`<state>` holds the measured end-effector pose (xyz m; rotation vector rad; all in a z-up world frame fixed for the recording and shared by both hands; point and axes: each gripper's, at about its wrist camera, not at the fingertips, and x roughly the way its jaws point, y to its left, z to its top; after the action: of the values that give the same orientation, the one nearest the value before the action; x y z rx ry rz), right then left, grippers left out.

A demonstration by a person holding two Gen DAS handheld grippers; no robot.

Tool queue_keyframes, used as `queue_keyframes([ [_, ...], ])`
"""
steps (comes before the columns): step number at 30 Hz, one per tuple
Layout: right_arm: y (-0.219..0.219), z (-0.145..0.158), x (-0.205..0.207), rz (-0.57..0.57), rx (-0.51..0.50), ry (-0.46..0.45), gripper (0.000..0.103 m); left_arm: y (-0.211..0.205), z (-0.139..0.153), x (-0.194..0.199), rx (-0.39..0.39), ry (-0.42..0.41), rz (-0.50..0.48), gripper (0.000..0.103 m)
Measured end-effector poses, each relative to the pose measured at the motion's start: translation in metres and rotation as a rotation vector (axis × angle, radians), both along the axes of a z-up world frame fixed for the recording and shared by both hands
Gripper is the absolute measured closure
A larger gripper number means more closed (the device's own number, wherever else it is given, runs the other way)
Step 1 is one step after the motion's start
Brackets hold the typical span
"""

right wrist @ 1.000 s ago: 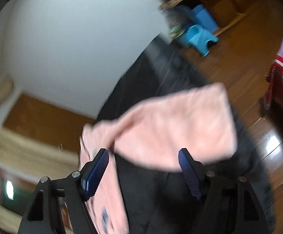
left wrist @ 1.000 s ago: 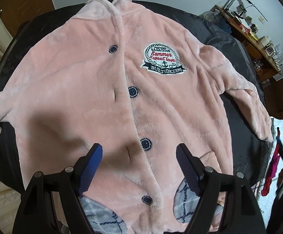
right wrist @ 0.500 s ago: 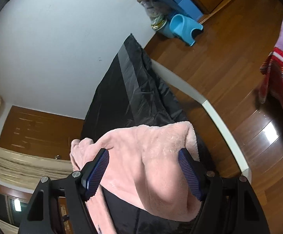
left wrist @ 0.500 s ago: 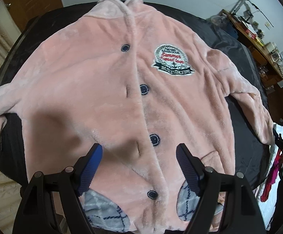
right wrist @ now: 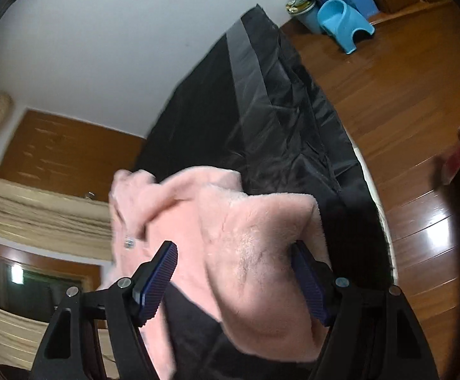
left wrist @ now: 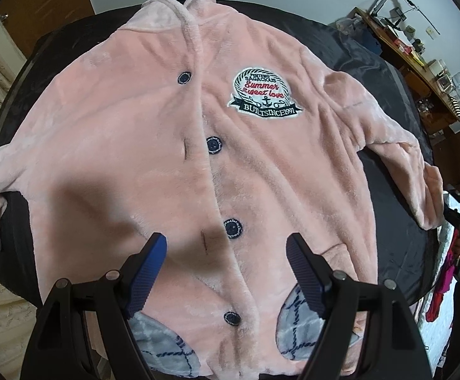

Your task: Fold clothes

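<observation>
A pink fleece jacket (left wrist: 154,145) lies face up and spread out on a black-covered table (left wrist: 388,247), with dark buttons down the front and a round badge (left wrist: 263,91) on the chest. My left gripper (left wrist: 226,269) is open and empty, hovering above the jacket's lower front near the hem. In the right wrist view the jacket's right sleeve end (right wrist: 248,253) lies between the jaws of my right gripper (right wrist: 234,281), which are wide open around it. The same sleeve shows in the left wrist view (left wrist: 419,196), with the right gripper at the far right edge.
The black table cover (right wrist: 280,120) reaches a white table edge, with wooden floor (right wrist: 388,79) beyond it. A blue plastic stool (right wrist: 343,22) stands on the floor by the wall. A cluttered wooden shelf (left wrist: 419,60) runs along the far right wall.
My right gripper has moved down onto the sleeve end, which now sits between its open jaws. My left gripper has shifted slightly over the jacket's front.
</observation>
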<state>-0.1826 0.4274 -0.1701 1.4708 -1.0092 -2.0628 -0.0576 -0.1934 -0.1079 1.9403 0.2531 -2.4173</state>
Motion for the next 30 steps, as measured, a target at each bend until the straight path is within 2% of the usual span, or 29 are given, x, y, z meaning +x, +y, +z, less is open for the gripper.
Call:
queue_keyframes([
  [5,-0.007,-0.005,-0.015,-0.045,-0.028,0.017,0.027,0.006,0.002,-0.001,0.002,0.0,-0.024,0.022],
  [8,-0.025,0.001,-0.026,-0.001,0.068,0.04,0.028,0.009,0.003,-0.002,0.005,0.004,-0.032,0.022],
  [12,-0.07,0.03,-0.021,0.15,0.108,0.145,0.028,0.012,0.006,-0.005,0.014,0.013,-0.037,0.022],
  [14,-0.108,0.051,-0.006,0.262,0.15,0.236,0.027,0.015,0.008,-0.008,0.02,0.021,-0.047,0.022],
  [17,-0.163,0.071,0.027,0.423,0.136,0.325,0.027,0.024,0.014,-0.015,0.031,0.039,-0.077,0.022],
  [20,-0.207,0.067,0.064,0.557,0.116,0.322,0.027,0.034,0.018,-0.019,0.041,0.05,-0.113,0.022],
  [23,-0.229,0.044,0.093,0.592,0.118,0.252,0.027,0.039,0.018,-0.021,0.047,0.047,-0.136,0.022],
  [24,-0.235,0.036,0.102,0.595,0.115,0.227,0.027,0.039,0.017,-0.021,0.049,0.045,-0.137,0.022],
  [28,-0.198,0.005,0.109,0.366,0.011,0.088,0.027,0.032,0.009,-0.019,0.054,0.027,-0.125,0.022],
  [30,-0.181,-0.001,0.114,0.272,-0.051,0.053,0.027,0.03,0.005,-0.018,0.058,0.017,-0.121,0.022],
])
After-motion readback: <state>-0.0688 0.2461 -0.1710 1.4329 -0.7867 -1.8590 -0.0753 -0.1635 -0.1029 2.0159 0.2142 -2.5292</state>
